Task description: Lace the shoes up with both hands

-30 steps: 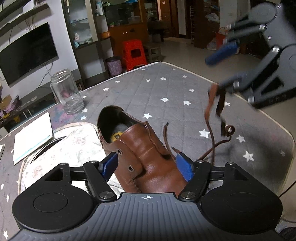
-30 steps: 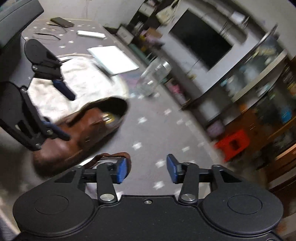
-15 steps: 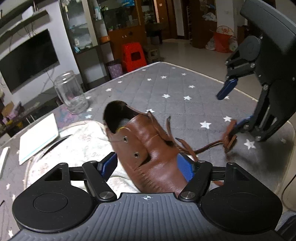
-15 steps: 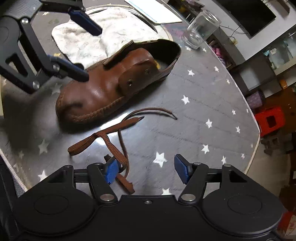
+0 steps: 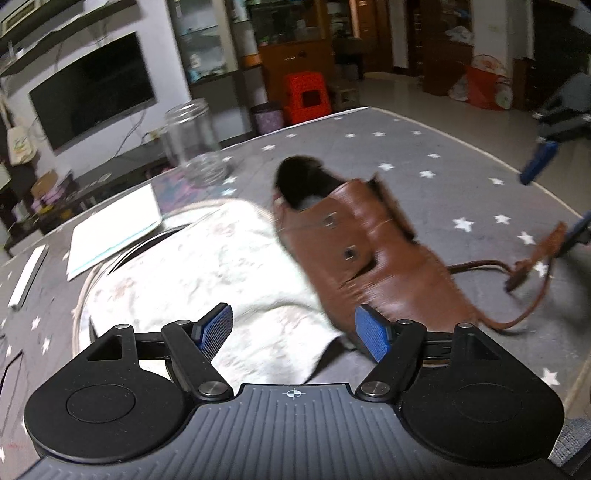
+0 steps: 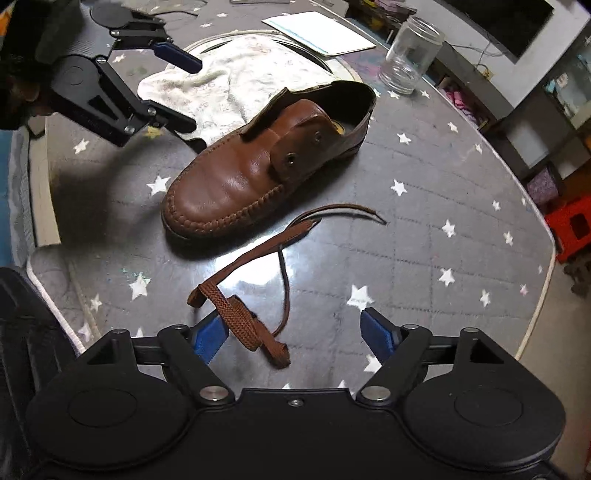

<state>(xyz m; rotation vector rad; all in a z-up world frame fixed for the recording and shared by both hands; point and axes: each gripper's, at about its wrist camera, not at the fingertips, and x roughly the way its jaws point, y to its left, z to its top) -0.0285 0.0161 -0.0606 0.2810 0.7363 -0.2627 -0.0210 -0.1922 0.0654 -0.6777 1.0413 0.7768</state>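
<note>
A brown leather shoe (image 6: 258,170) lies on the star-patterned table cover, unlaced, its eyelets bare; it also shows in the left wrist view (image 5: 369,254). A loose brown lace (image 6: 255,266) lies on the cover beside the shoe, and one end is draped over the left finger of my right gripper (image 6: 295,336), which is open. The lace shows in the left wrist view (image 5: 524,269) too. My left gripper (image 5: 293,332) is open and empty, just left of the shoe's toe, above a white cloth (image 5: 207,273).
A glass jar (image 6: 410,55) stands behind the shoe. A white booklet (image 6: 321,33) and a round tray rim (image 5: 79,306) under the cloth lie to the left. The table's edge (image 6: 543,295) curves close on the right.
My left gripper has drawn off the shoe to the left and now hangs over the cloth. My right gripper has pulled back a little, with the lace still draped on its left finger.
</note>
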